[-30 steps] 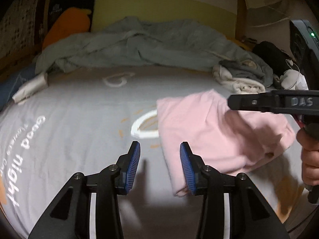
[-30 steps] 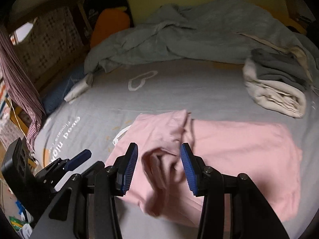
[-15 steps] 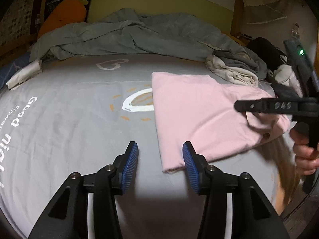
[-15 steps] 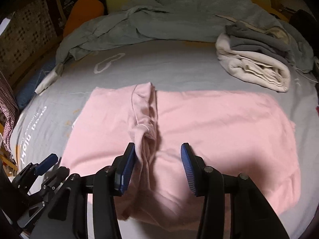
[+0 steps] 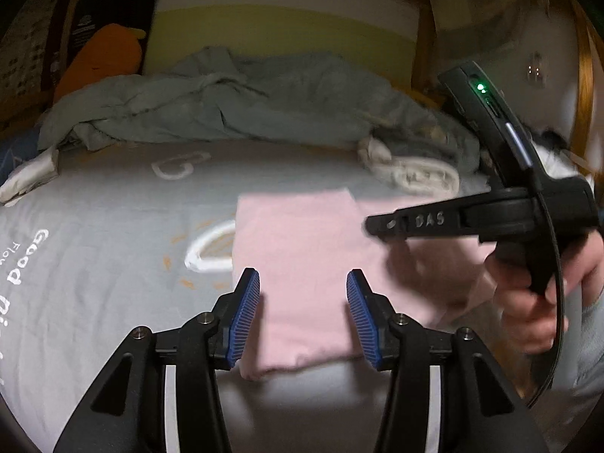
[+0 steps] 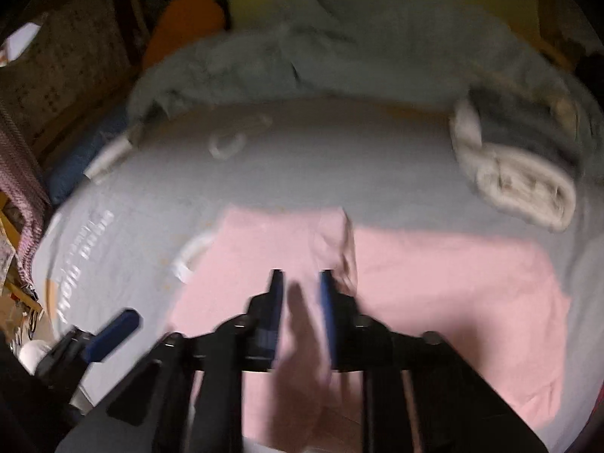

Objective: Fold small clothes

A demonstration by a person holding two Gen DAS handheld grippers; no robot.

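Currently pink garment (image 6: 434, 287) lies flat on grey bed sheet (image 5: 94, 264), partly folded, with a bunched ridge near its middle. Right gripper (image 6: 300, 283) is over that ridge, jaws closing; cloth sits between them, but blur hides whether the pads press it yet. Left gripper (image 5: 302, 302) hovers above the garment's near-left corner, jaws apart, nothing held. Step in hand, as I judge it: seizing the ridge. Next move likely needs a firm pinch, then a lift across. Folded pile (image 6: 521, 188) lies beyond.
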